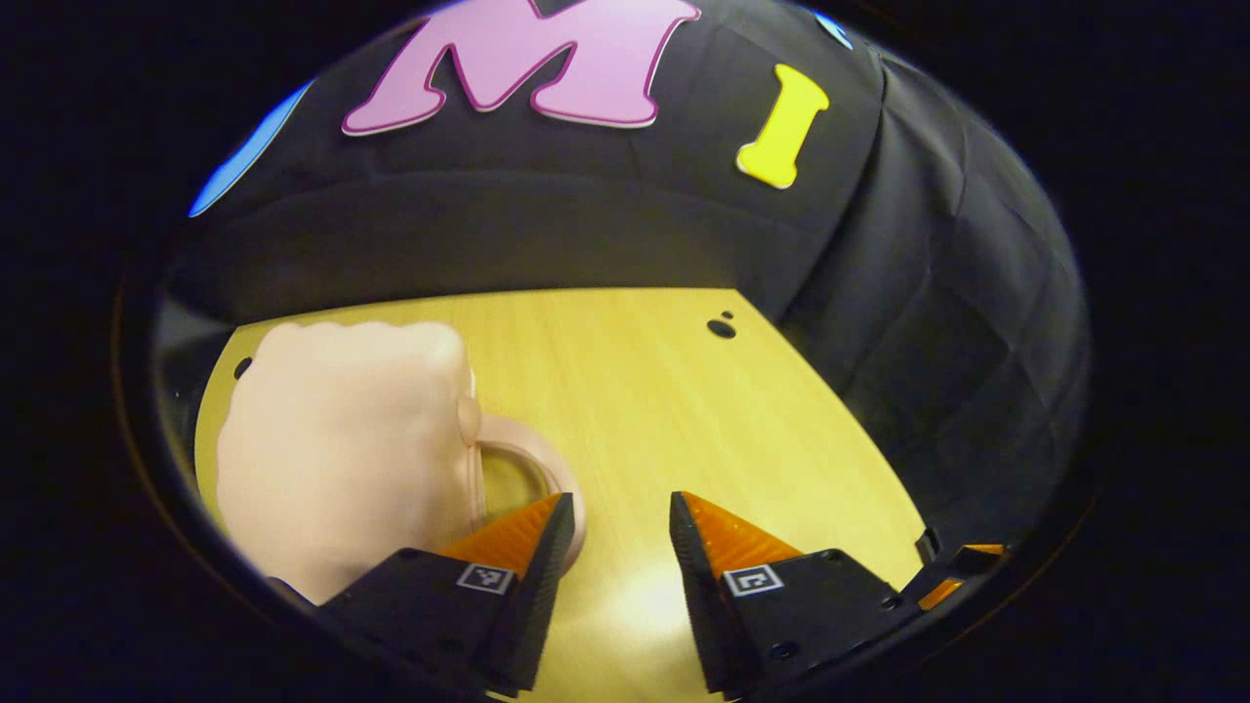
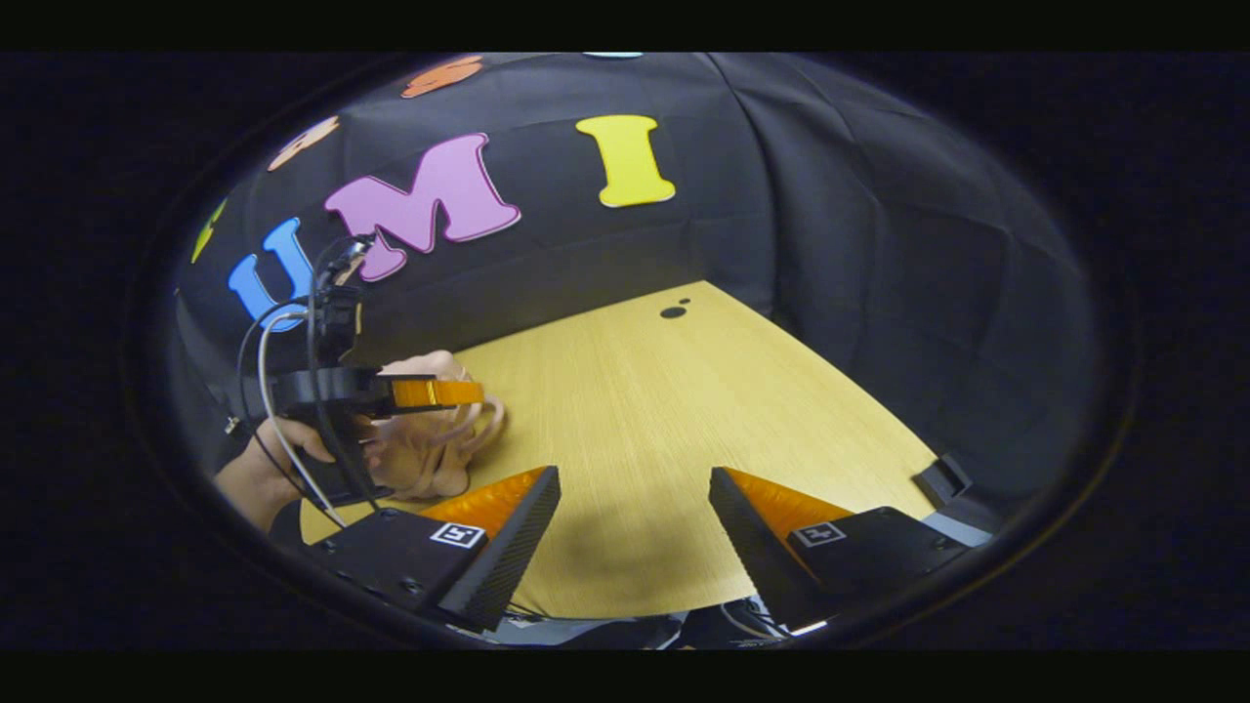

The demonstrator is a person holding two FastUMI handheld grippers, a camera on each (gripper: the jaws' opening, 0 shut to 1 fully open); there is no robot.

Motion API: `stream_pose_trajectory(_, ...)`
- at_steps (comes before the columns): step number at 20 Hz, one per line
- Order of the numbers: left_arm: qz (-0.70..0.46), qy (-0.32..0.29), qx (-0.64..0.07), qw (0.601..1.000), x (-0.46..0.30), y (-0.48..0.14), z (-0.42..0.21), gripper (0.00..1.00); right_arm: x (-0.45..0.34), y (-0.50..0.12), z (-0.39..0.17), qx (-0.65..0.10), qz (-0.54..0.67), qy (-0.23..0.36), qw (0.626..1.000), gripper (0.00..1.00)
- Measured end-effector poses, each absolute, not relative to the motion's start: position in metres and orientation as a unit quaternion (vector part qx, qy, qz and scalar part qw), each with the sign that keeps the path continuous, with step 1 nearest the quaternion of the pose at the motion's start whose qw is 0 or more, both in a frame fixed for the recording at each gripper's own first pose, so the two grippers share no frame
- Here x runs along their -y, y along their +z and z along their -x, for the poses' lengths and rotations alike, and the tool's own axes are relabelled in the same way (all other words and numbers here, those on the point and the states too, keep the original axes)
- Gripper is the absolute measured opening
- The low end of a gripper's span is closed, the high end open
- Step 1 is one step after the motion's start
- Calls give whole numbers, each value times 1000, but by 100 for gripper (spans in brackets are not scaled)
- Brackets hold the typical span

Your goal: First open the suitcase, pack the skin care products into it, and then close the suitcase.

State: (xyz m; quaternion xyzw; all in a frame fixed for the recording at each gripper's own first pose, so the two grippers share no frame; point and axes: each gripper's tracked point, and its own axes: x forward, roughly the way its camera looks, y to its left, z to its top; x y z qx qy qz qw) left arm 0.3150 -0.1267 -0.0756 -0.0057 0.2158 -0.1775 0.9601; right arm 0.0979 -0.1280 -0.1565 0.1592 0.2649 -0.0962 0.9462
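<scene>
While the pale pink suitcase (image 1: 342, 439) lies closed on the desk (image 1: 635, 391), left claw (image 1: 613, 547) and right claw (image 2: 635, 517) gape, holding nothing.

My left claw (image 1: 613, 576) hangs over the wooden worktop (image 1: 645, 391) with its fingers spread apart, gripping nothing. A pale pink suitcase (image 1: 342, 449) lies just left, its handle (image 1: 532, 469) beside my left finger.
</scene>
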Motion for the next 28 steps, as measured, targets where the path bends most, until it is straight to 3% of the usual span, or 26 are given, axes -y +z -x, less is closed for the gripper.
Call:
stream_pose_trajectory(1,-2,-185,-182,966,129,-56,-303,82,126,-147,-102,-252,-154,-90,951,98)
stream_pose_trajectory(2,-12,-193,-149,970,130,-34,-289,89,121,-137,-109,-238,-153,-81,956,98)
stream_pose_trajectory(3,-23,-197,-116,973,128,-14,-272,85,115,-125,-112,-222,-154,-74,960,98)
stream_pose_trajectory(5,-38,-176,-35,983,109,31,-233,95,102,-99,-118,-182,-157,-63,969,98)
stream_pose_trajectory(9,-26,-143,86,986,74,96,-157,96,76,-46,-121,-106,-130,-42,985,97)
stream_pose_trajectory(15,-19,-76,86,993,12,95,-105,96,32,7,-104,-28,-74,10,997,97)
stream_pose_trajectory(22,8,3,83,997,-58,79,-83,96,2,13,-86,-4,-34,39,999,97)
stream_pose_trajectory(28,27,30,94,995,-80,84,-66,96,4,16,-84,-1,-48,34,998,97)
